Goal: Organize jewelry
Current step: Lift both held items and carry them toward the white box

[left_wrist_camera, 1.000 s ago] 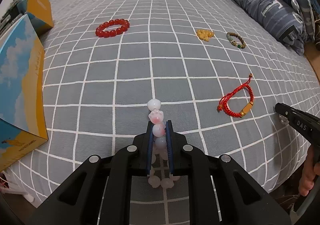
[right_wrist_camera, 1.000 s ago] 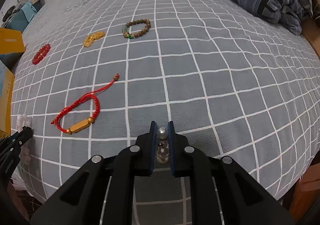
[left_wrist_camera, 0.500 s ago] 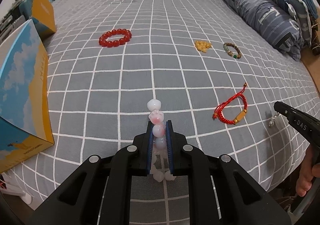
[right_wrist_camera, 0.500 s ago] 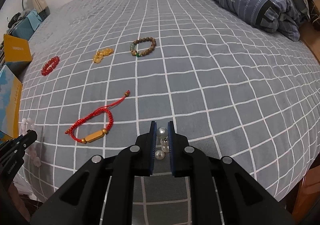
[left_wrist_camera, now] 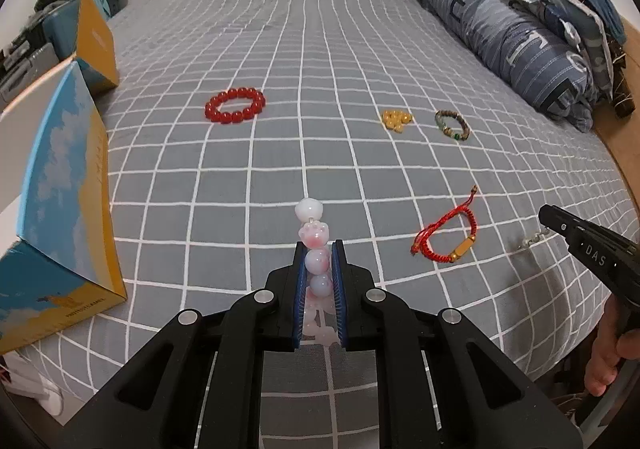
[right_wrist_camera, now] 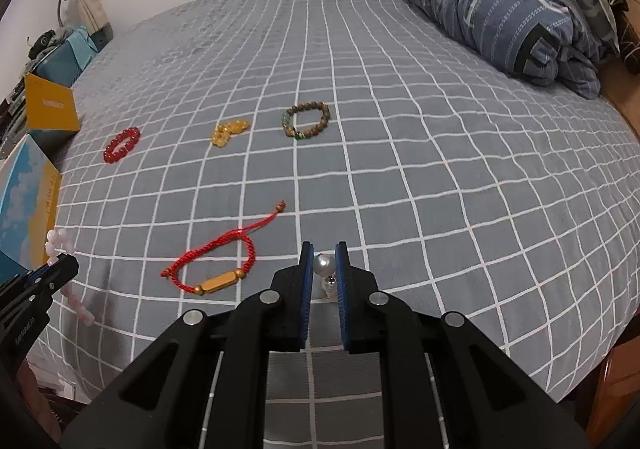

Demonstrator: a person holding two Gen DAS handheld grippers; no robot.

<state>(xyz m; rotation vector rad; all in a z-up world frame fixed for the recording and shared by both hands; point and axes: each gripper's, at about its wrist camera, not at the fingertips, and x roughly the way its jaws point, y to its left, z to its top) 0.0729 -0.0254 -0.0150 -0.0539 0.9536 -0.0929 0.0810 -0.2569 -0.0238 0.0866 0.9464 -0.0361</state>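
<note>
Left wrist view showed the left gripper (left_wrist_camera: 319, 263) pinching a pink bracelet (left_wrist_camera: 314, 245) of smooth, glossy round beads, one shaped like a paw, its free end standing up past the tips and the rest hanging below, clear of the bed (left_wrist_camera: 280, 49). Across the right wrist view, the right gripper (right_wrist_camera: 324, 267) was closed on a pearl piece (right_wrist_camera: 323, 264), a shiny round pearl with metal fittings beneath; its full form could not be made out. Both items appeared lifted and in carry, so the step in hand looked like moving them to storage, likely the open cardboard box (left_wrist_camera: 60, 185) at the left edge of the bed. The next move would call for a steady carry and a release over the box without letting the loose strand snag. Left on the checked grey cover were a red bead bracelet (left_wrist_camera: 235, 105), amber beads (left_wrist_camera: 396, 119), a brown wooden bracelet (left_wrist_camera: 452, 125) and a braided red cord bracelet (left_wrist_camera: 446, 239) with a gold tube.
</note>
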